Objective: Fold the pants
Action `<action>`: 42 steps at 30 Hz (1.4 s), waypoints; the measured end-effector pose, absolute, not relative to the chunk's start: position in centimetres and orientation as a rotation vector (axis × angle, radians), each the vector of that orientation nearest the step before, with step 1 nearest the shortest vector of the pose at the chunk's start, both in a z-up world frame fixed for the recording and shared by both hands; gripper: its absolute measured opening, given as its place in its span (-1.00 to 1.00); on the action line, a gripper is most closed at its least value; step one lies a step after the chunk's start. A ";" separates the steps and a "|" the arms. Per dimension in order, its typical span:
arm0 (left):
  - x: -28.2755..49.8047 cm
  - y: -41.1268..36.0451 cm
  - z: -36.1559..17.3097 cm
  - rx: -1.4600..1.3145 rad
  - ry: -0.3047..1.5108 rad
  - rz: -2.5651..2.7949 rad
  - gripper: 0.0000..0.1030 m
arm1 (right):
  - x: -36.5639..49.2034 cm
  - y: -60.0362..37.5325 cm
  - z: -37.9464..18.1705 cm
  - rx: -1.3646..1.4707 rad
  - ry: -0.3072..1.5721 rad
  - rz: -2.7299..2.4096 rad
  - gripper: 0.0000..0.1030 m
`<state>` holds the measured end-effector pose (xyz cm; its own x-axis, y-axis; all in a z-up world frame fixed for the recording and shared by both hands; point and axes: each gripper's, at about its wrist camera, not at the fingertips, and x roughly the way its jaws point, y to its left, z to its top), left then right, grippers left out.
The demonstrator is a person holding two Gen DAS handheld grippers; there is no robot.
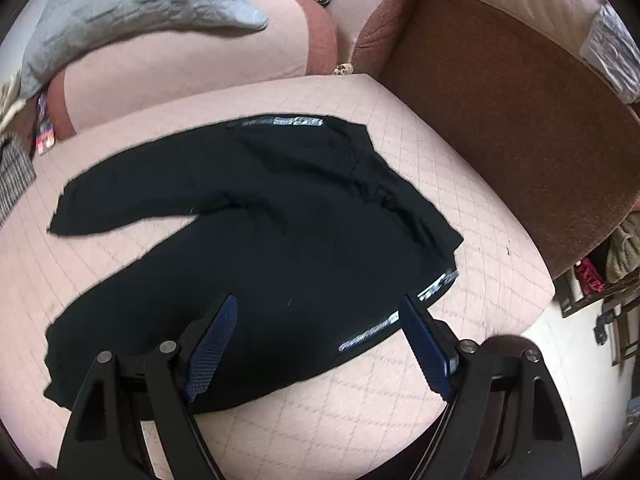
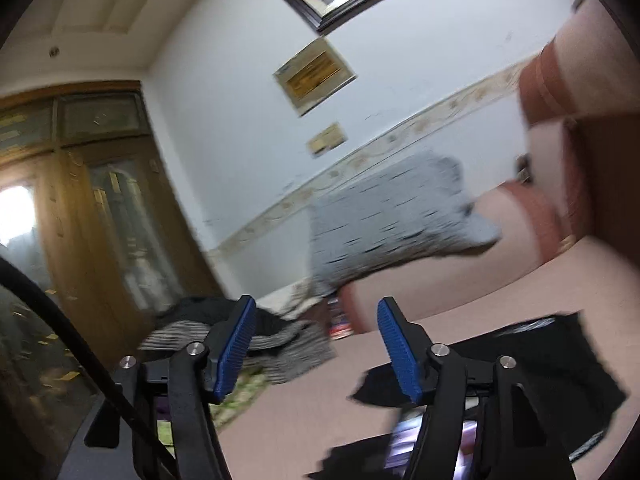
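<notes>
Two legs of the black pants (image 1: 256,216) lie spread on the pink quilted sofa seat (image 1: 460,184), long axis running from the waistband at right to the hems at left. The left gripper (image 1: 316,316) is the nearer one: it hovers pitched steeply down over the near leg, jaws wide and empty, waistband corner just beside its right finger. The right gripper (image 2: 316,344) points almost level toward the wall, jaws wide, nothing between them; the pants lie below and to its right.

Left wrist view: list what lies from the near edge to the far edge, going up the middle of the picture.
Left gripper with open jaws → black pants spread flat → bare pink quilted cushion → pink sofa armrest → grey cloth draped on it.
</notes>
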<state>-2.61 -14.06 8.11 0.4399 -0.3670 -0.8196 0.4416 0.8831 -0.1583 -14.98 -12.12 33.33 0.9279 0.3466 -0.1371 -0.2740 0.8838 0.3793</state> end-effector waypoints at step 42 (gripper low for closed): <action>6.5 -8.9 4.9 -0.104 1.047 -0.297 0.60 | -7.5 -12.1 25.1 0.138 0.441 0.211 0.29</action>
